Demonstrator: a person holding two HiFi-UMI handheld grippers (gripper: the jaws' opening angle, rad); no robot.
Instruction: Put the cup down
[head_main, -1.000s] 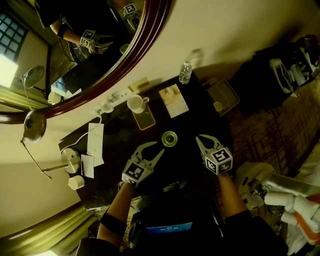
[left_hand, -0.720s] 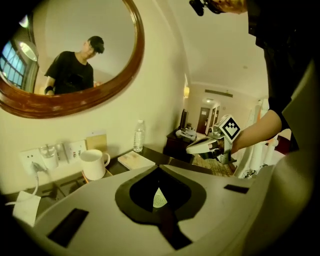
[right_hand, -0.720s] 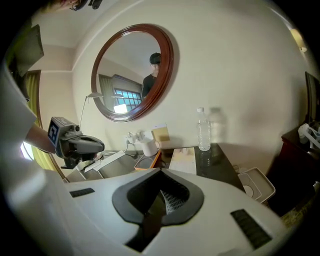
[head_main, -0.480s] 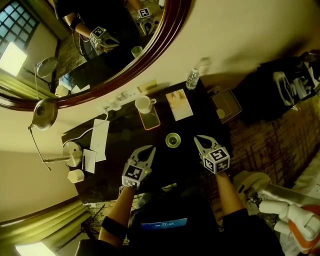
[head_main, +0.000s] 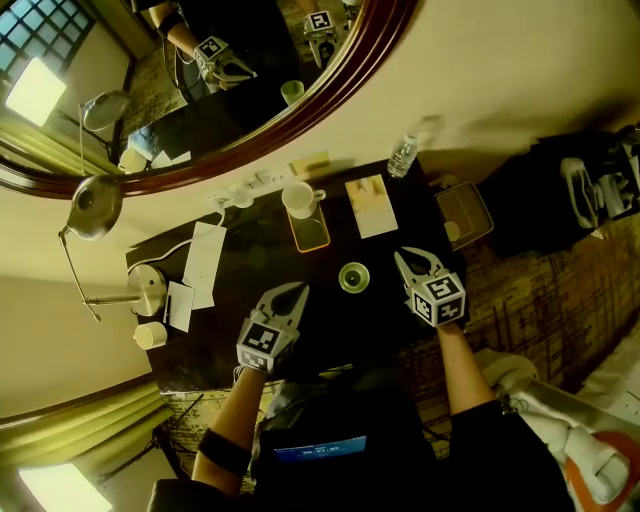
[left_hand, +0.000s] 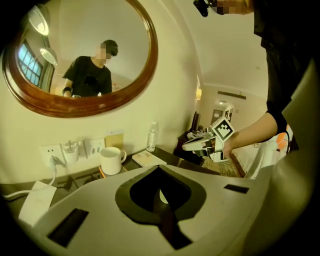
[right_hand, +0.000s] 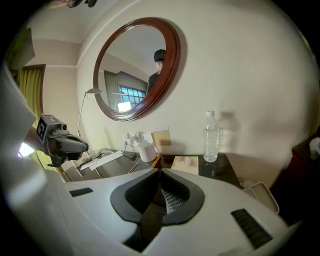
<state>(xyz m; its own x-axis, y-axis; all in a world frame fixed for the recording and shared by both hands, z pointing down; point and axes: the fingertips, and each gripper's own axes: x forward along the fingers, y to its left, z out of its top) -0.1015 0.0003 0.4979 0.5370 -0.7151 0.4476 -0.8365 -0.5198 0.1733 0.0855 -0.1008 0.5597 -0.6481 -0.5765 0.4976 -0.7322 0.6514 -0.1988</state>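
Put-down's looking basically finished: the green cup (head_main: 353, 277) is sitting mid-frame on the dark table (head_main: 250, 270), nothing touching it. Left gripper (head_main: 296, 290) and right gripper (head_main: 403, 257) are hovering either side, both clenched on nothing. Next, I'm guessing, is just backing away without clipping it.

Cup (head_main: 353, 277): mid worktop (head_main: 250, 265).
Mug (head_main: 298, 199): 11 o'clock from cup, on mat (head_main: 312, 236).
Booklet (head_main: 370, 205): 12 o'clock, between mug and bottle.
Bottle (head_main: 402, 155): 1 o'clock, by wall.
Left gripper (head_main: 296, 291): 8 o'clock.
Right gripper (head_main: 405, 257): 3 o'clock, near.
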